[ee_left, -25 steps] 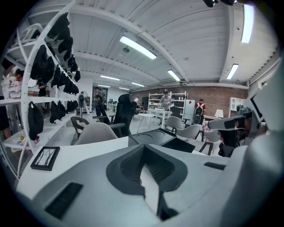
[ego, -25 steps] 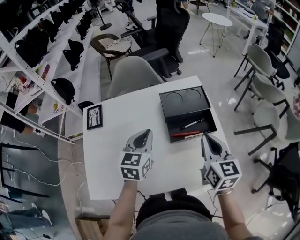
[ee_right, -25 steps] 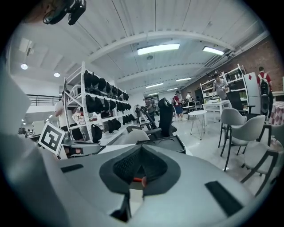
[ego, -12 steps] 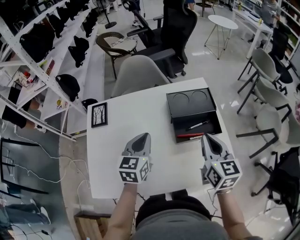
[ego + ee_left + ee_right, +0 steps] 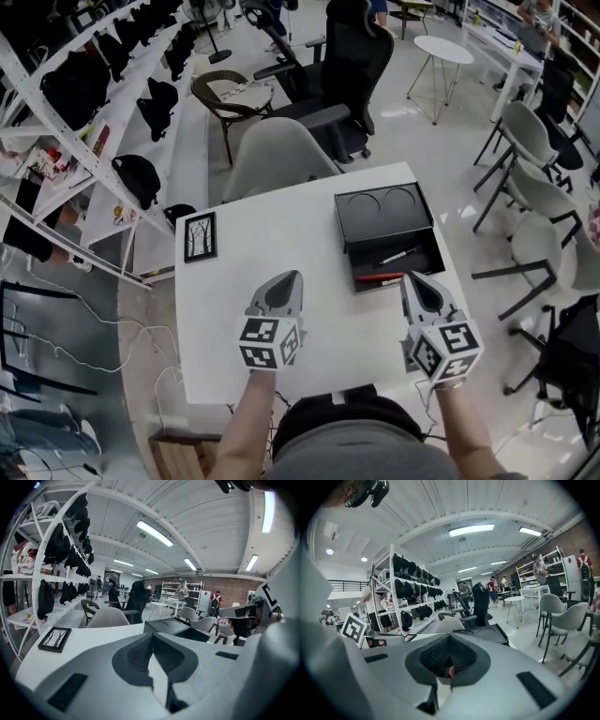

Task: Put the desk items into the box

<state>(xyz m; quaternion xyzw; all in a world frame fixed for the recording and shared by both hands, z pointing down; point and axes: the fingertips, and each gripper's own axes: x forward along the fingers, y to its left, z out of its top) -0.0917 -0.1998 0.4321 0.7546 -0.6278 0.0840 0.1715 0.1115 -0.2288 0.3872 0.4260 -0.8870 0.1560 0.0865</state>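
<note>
L gripper (image 5: pixel 289 281): jaws pressed together, nothing between; hovers over near-centre of white table (image 5: pixel 272 220).
R gripper (image 5: pixel 410 279): jaws likewise closed, empty; over near-right part of the top, close to its R edge, tip just short of the box's front wall.
Box (image 5: pixel 375 223): black, open, lid up behind w/ two round recesses; sits far-right on table, its R side near the table's R edge.
Contents: red pen (image 5: pixel 380 277) along front wall, black pen (image 5: pixel 400 254) aslant behind it.
Picture frame (image 5: pixel 200 237): black, tree print, lies flat by the L edge, well apart from box and both grippers.
Free room: bare top betw. frame and box, and ahead of L gripper.
Grey chair (image 5: pixel 277 155): at far edge.
</note>
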